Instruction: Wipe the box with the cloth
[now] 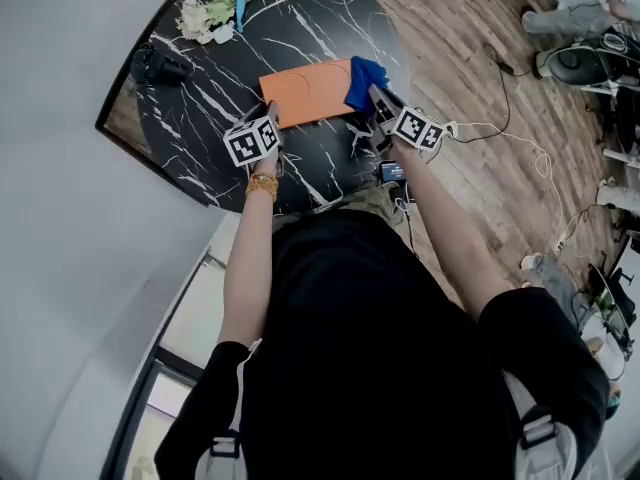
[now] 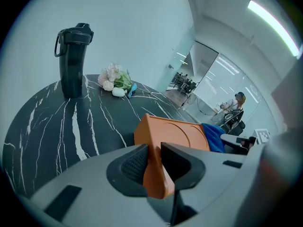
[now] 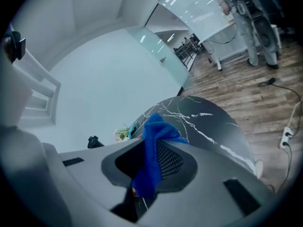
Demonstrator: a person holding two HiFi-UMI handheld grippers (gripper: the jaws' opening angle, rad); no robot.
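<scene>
A flat orange box [image 1: 305, 93] lies on the black marble table [image 1: 190, 118]. My left gripper [image 1: 272, 116] is shut on the box's near left corner; in the left gripper view both pads clamp the orange edge [image 2: 156, 174], and the box's top [image 2: 175, 135] stretches away beyond them. My right gripper [image 1: 380, 98] is shut on a blue cloth [image 1: 365, 80], which rests bunched at the box's right end. In the right gripper view the cloth [image 3: 154, 145] hangs between the jaws and rises above them. The left gripper view shows the cloth [image 2: 214, 137] past the box.
A black bottle [image 2: 73, 60] and a small bunch of flowers [image 2: 113, 82] stand at the table's far side. The round table's edge [image 1: 330, 193] is close to the person's body. Cables run over the wooden floor [image 1: 520, 148] on the right.
</scene>
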